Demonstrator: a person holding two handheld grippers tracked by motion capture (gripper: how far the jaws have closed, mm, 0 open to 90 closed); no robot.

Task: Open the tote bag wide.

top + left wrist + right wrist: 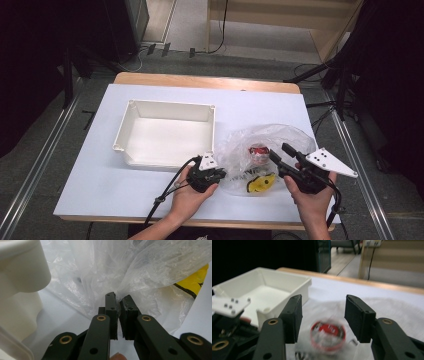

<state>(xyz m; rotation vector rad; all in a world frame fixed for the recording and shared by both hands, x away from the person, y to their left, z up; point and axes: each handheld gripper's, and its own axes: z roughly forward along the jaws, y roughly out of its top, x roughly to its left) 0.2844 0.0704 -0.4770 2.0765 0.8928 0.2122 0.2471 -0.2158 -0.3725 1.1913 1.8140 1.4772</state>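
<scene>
Unpacking is in hand: left gripper (pixel 218 174) pinches the crumpled clear plastic bag (pixel 262 145) at five o'clock of the white rectangular plastic bin (pixel 167 131), right gripper (pixel 282 153) half-open and empty, probably next reaching for the red-rimmed round tin (pixel 327 335) inside.

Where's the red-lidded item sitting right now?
High view: the red-lidded item lies inside the clear plastic bag, right of the white tray, above the yellow packet.

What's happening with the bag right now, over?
Left gripper shut on the plastic bag edge. Right gripper jaws open, nothing between them, above the red-lidded tub inside the bag. White tray beside the bag, nothing blocking.
</scene>
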